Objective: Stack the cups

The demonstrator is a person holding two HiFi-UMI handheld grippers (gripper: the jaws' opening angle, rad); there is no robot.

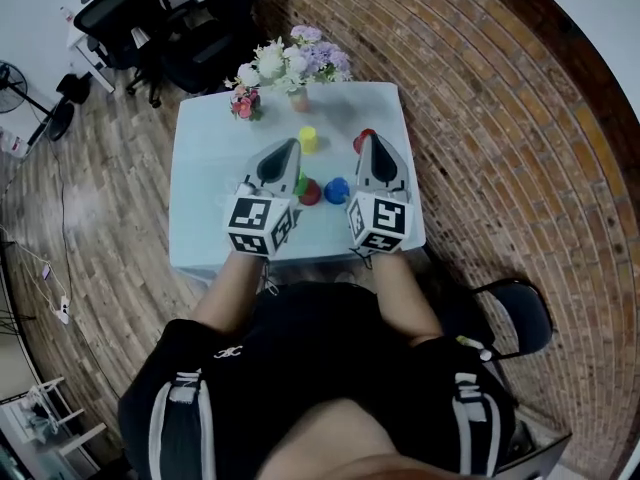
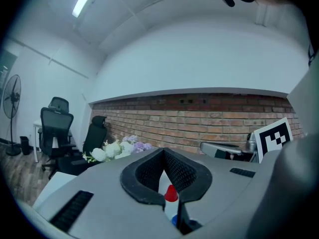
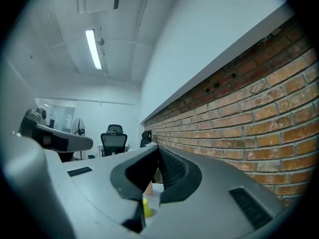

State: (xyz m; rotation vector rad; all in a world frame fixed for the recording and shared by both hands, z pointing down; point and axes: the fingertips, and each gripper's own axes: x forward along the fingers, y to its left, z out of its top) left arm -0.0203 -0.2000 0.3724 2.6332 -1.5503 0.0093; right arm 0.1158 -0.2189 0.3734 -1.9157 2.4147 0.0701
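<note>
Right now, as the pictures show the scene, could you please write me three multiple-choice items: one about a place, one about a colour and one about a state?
1. Where do the flowers stand?
A. At the far edge of the table
B. On the floor
C. On an office chair

2. What colour is the cup nearest the flowers?
A. Black
B. Yellow
C. White

3. In what state are the left gripper and the right gripper?
A. Both wide open
B. Each shut on a cup
C. Both shut, holding nothing

Answers:
1 A: the head view shows them on the table, at the edge farthest from the person.
2 B: that cup is plainly yellow and stands just in front of the flowers.
3 C: each gripper view shows its jaws together with nothing gripped between them.
</note>
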